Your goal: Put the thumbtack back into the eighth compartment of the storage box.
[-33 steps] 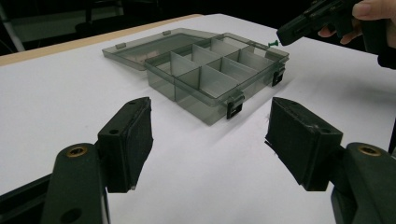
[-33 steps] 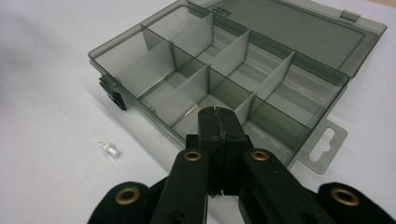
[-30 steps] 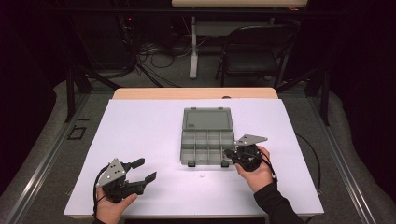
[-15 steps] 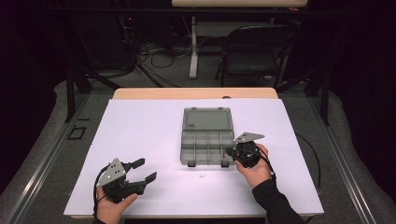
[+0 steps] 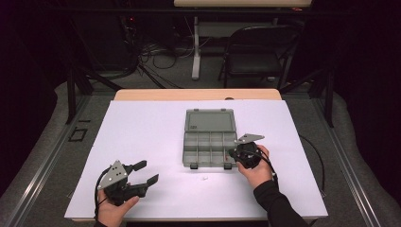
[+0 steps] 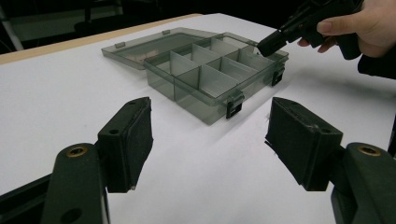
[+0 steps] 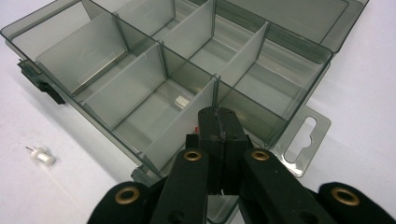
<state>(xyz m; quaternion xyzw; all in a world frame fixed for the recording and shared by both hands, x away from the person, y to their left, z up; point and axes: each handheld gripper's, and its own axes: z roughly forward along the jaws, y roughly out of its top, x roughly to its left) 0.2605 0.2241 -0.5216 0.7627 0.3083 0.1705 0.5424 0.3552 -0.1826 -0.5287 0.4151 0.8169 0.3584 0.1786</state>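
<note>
Box [image 7: 154, 88] directly beneath closed right hand-held gripper [image 7: 218, 122]; pushpin [image 7: 42, 155] apart.

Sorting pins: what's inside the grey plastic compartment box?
Grey plastic compartment box: one small pale piece in a middle compartment; others look empty. The right claw covers part of the near corner compartment.

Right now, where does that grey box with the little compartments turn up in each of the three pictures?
High view: the compartment box sits at the table's centre, just left of the right gripper.
Left gripper view: upper middle, beyond the open fingers.
Right gripper view: across the upper frame, under the shut fingers.
Shared landmark: its lid, lying open flat on the far side.
</note>
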